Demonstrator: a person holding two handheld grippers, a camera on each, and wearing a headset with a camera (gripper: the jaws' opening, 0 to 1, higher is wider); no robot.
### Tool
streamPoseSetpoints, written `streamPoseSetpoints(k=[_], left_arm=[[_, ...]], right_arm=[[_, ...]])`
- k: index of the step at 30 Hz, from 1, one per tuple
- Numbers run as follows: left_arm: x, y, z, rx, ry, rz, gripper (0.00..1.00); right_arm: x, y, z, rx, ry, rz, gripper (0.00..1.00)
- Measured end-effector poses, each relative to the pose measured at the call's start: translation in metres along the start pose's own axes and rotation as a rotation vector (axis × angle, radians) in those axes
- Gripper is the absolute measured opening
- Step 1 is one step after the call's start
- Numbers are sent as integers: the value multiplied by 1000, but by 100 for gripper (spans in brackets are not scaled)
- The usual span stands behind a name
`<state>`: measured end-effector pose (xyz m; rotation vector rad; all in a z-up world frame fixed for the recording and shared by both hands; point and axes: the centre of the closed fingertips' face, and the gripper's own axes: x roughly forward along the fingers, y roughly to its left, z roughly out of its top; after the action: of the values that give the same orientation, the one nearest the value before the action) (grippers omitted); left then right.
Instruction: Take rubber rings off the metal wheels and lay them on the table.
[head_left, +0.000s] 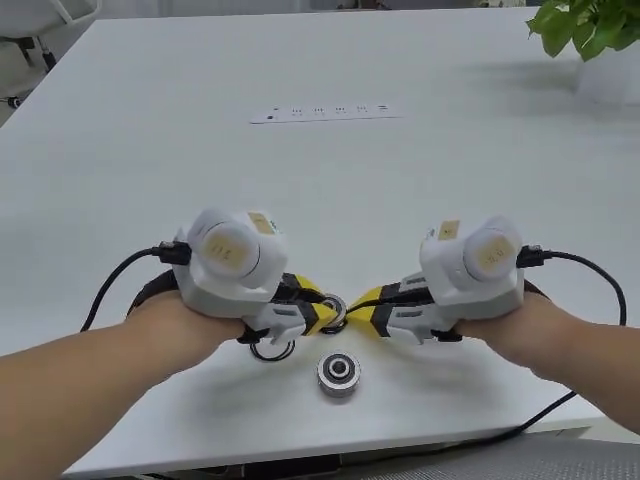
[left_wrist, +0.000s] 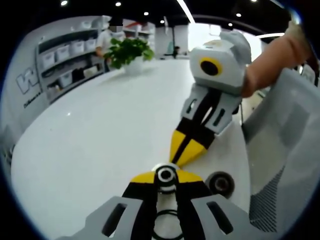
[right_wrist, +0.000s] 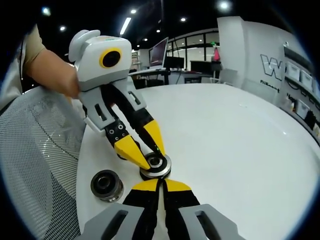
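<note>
Smooth white table (head_left: 420, 170), yellow-tipped tongs meeting.
The left tongs (head_left: 316, 312) clamp a round metal wheel (right_wrist: 155, 165); the right tongs (right_wrist: 160, 185), closed, touch its rim. A second wheel (head_left: 338, 372) and a thin black rubber ring (head_left: 272, 349) lie on the table nearby.

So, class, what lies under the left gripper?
A black rubber ring lies flat beneath the left gripper; its jaws, shut on a metal wheel, cover part of it.

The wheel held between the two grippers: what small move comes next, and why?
Probably the right gripper should pull back gently, to peel the rubber off. The left gripper clamps the wheel, and the right's jaws stand shut at its rim; whether they pinch rubber is unclear.
</note>
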<state>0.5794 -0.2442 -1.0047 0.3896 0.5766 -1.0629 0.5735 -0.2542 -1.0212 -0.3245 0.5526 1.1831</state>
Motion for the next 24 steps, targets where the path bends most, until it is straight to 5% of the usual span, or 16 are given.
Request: streamPoseSetpoints(k=[15,24], left_arm=[[0,0,0,2,3,5,13],[0,0,1,9,1,8,13]], right_arm=[[-1,0,0,-2,5,-6,0],[-5,-4,2,205,-47,1,0]])
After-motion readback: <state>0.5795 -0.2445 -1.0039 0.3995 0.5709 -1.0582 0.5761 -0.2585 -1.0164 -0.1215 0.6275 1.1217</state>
